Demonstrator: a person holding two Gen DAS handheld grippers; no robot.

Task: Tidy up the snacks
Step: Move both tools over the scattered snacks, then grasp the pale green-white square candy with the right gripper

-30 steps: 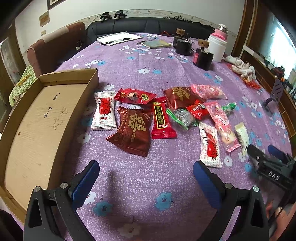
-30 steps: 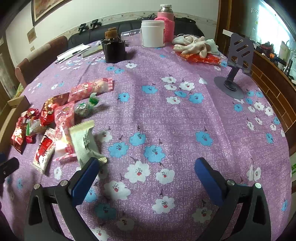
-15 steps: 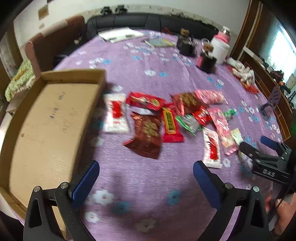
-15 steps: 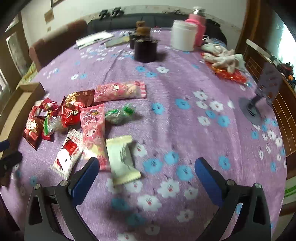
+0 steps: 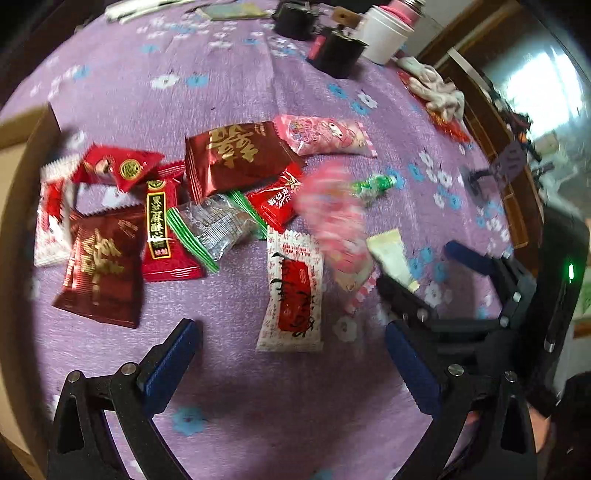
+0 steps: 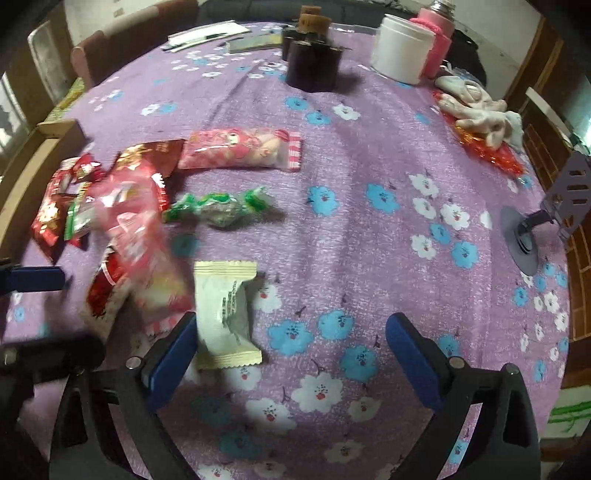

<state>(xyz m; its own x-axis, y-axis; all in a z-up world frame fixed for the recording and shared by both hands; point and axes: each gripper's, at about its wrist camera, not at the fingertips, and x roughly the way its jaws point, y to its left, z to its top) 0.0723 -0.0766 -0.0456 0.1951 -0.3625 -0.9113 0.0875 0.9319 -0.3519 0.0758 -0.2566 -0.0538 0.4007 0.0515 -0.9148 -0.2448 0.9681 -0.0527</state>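
Observation:
Several wrapped snacks lie bunched on the purple flowered tablecloth (image 5: 229, 85). Among them are a white-and-red packet (image 5: 291, 291), two dark red packets (image 5: 236, 155) (image 5: 99, 266), a clear green-edged packet (image 5: 218, 225) and a pink packet (image 5: 325, 138). A long pink packet (image 5: 336, 221) is smeared by motion. My left gripper (image 5: 291, 369) hangs open just short of the white-and-red packet. My right gripper (image 6: 291, 363) is open, and a cream packet (image 6: 225, 310) lies just inside its left finger. A green twisted candy (image 6: 218, 206) sits beyond it.
A cardboard box (image 5: 14, 177) stands at the left edge. At the far side are black containers (image 6: 314, 62), a white jar (image 6: 400, 48), a pink bottle (image 6: 439, 48) and papers (image 6: 207, 35). A pale cloth (image 6: 476, 110) and a phone stand (image 6: 535, 229) sit right.
Both grippers have closed in on the snack pile. The left view swung right, away from the box. The right gripper moved left up to the cream packet. The long pink packet now looks blurred.

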